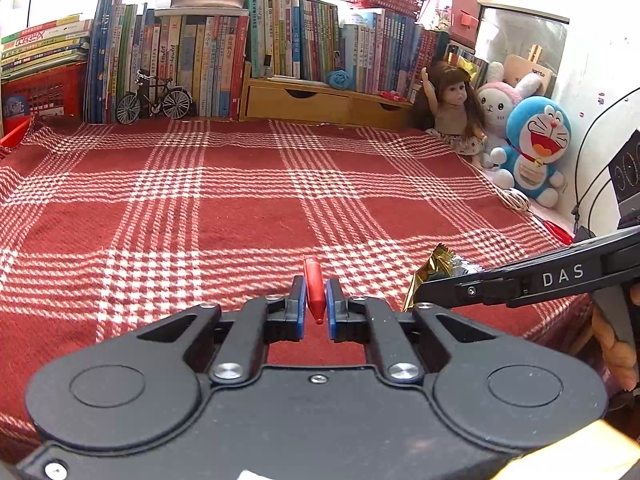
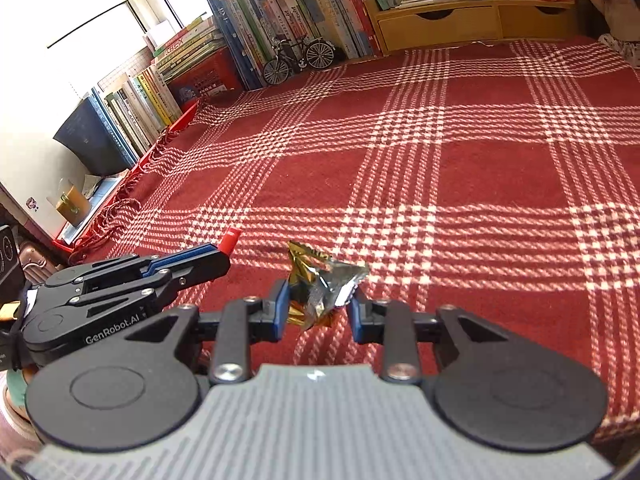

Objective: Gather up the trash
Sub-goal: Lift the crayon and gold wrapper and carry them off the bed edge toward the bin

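Note:
My left gripper is shut on a short red pen-like stick, held upright between the blue pads just above the red plaid blanket. From the right wrist view, the left gripper sits to the left, the red stick poking out past its tips. My right gripper is shut on a crumpled gold and silver foil wrapper. In the left wrist view the right gripper comes in from the right edge, and the wrapper sticks up from its tip.
Rows of books and a wooden drawer shelf line the back. A model bicycle stands before them. A doll and plush toys sit at the right. A red crate stands at the left.

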Motion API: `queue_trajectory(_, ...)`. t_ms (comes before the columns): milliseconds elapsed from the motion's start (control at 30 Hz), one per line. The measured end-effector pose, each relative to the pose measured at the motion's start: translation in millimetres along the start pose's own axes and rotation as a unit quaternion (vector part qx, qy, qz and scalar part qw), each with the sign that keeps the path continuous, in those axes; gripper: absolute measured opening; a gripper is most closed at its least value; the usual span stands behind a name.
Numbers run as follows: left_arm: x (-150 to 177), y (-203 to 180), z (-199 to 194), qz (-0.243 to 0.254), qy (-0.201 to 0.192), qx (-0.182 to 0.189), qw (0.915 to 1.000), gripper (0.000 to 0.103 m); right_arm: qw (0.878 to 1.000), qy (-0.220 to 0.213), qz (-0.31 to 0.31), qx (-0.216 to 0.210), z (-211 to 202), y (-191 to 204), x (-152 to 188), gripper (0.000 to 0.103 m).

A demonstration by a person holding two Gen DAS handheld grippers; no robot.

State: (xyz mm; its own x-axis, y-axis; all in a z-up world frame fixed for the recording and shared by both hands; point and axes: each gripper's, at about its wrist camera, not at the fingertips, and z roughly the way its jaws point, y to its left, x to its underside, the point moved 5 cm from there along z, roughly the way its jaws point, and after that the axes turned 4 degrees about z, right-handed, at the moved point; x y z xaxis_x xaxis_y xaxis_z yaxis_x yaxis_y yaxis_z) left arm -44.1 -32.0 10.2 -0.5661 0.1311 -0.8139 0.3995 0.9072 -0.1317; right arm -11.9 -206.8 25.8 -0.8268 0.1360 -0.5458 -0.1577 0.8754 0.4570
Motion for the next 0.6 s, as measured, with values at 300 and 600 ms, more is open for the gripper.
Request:
queue_trajectory(300,26.9,-12.5,-16.6,0.019,0.014,0.011,0.9997,0.01,1.0,0.017,0.001,-0.006,-6.8,1.6,28.8,0.035)
queue_trajectory(600,48.6,-22.9,-36.5,0.031,0.029,0.03,0.9987,0.01,1.0,0.029,0.001,-0.008,-18.7,6.9,52.1,0.029)
